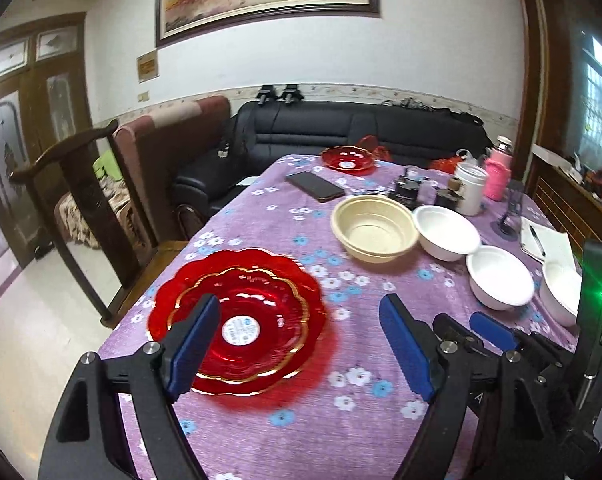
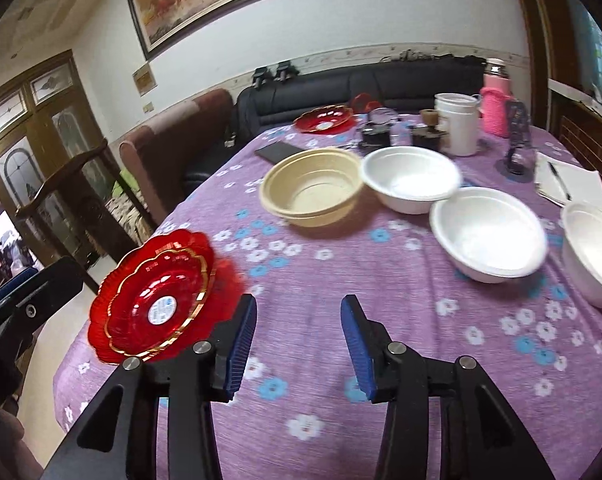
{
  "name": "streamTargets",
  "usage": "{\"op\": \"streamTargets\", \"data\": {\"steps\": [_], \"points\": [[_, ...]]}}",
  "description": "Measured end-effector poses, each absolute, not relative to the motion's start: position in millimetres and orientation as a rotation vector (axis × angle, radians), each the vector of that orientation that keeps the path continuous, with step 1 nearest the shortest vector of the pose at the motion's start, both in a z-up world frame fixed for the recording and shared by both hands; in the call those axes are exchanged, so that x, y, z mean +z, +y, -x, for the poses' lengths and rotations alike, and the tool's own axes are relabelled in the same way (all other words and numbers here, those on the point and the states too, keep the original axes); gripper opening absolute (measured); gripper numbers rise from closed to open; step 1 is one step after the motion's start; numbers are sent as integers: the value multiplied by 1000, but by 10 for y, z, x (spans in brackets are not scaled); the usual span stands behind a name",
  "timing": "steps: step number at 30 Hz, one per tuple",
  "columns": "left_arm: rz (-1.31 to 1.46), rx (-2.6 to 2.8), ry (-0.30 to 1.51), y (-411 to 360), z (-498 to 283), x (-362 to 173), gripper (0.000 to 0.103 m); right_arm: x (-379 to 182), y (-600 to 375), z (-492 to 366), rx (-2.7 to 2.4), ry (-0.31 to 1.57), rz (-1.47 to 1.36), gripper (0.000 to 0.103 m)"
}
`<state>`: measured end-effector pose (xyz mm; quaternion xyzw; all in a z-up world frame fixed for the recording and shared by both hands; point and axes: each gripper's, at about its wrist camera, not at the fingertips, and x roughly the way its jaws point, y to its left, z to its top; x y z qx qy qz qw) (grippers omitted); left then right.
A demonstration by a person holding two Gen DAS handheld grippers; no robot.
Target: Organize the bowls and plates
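- While both grippers hover over the worktop [image 1: 261, 432] with its purple flowered cloth, nothing is held.
- Left gripper [image 1: 301, 344]: jaws spread wide, empty, over the scalloped red glass plate with gold trim [image 1: 257, 300] at the worktop's left edge.
- Right gripper [image 2: 299, 344]: jaws spread, empty, just right of that plate.
- Beyond the plate and to its right, a round beige plastic bowl [image 1: 375, 228].
- Right of the beige bowl, three white foam bowls [image 2: 487, 234] in a row, apart or barely touching.
- Far behind the beige bowl, a second red plate [image 1: 347, 159].
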<state>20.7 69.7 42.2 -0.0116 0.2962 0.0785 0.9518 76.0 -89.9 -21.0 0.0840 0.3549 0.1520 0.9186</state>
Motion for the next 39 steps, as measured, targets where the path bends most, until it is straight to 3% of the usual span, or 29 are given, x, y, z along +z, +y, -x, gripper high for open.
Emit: {"op": "streamTargets", "data": {"steps": [18,39], "points": [[-89,42,578,-87,-145,555,82,-234,-1783,-738,204,706,-265,49],[-121,10,670,-356,-538,332,82,-426,-2334,-899,95,733,-329,53]]}}
